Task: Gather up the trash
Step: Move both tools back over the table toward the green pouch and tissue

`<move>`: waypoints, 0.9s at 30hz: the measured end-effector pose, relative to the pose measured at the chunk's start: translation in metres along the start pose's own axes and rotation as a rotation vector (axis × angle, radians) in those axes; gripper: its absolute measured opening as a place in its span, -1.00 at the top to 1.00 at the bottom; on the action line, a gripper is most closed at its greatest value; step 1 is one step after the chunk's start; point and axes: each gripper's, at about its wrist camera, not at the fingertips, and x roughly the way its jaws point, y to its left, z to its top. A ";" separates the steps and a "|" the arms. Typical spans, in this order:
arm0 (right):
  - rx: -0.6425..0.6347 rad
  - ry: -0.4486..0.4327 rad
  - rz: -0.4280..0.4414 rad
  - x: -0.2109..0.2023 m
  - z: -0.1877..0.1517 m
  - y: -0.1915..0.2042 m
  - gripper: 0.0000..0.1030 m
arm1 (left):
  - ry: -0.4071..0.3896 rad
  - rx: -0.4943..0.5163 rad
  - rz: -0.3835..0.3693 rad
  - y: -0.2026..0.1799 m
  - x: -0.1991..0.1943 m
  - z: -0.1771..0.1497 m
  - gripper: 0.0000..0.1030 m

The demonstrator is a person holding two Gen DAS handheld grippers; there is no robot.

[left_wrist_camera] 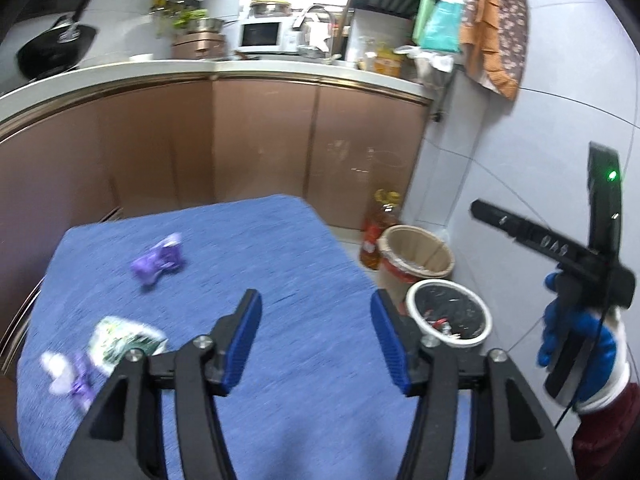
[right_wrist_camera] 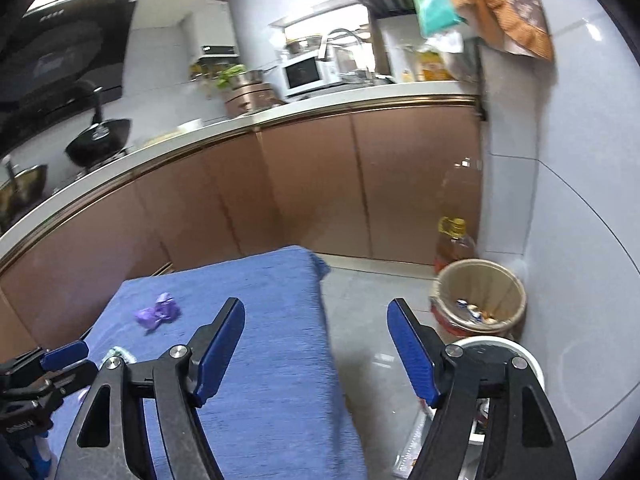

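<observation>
Some trash is already seen in the white-rimmed bin point(left_wrist_camera: 449, 312) at lower right, while a purple wrapper point(left_wrist_camera: 158, 261) and other wrappers point(left_wrist_camera: 100, 354) at lower left are left uncollected, both grippers point(left_wrist_camera: 316, 340) point(right_wrist_camera: 316, 346) spread wide and empty.

This is a home kitchen. A white counter point(left_wrist_camera: 248, 68) runs along copper-brown cabinet doors point(left_wrist_camera: 264, 140), with a microwave point(left_wrist_camera: 262, 34), a tap point(left_wrist_camera: 320, 20), stacked pots point(left_wrist_camera: 200, 36) and a black wok point(left_wrist_camera: 54, 50) on it. A black range hood point(right_wrist_camera: 60, 56) hangs above the stove. Bags and an apron point(left_wrist_camera: 496, 24) hang on the tiled wall, and an oil bottle point(left_wrist_camera: 378, 228) stands on the floor beside 2 waste bins point(left_wrist_camera: 416, 256).
</observation>
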 end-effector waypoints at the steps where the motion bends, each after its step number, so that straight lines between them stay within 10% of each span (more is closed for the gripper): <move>1: -0.014 0.003 0.016 0.001 0.001 0.008 -0.40 | -0.001 -0.008 0.016 0.008 -0.004 -0.005 -0.09; 27: -0.208 0.232 0.302 0.083 -0.045 0.135 -0.45 | 0.093 -0.506 0.311 0.208 -0.027 -0.116 -0.09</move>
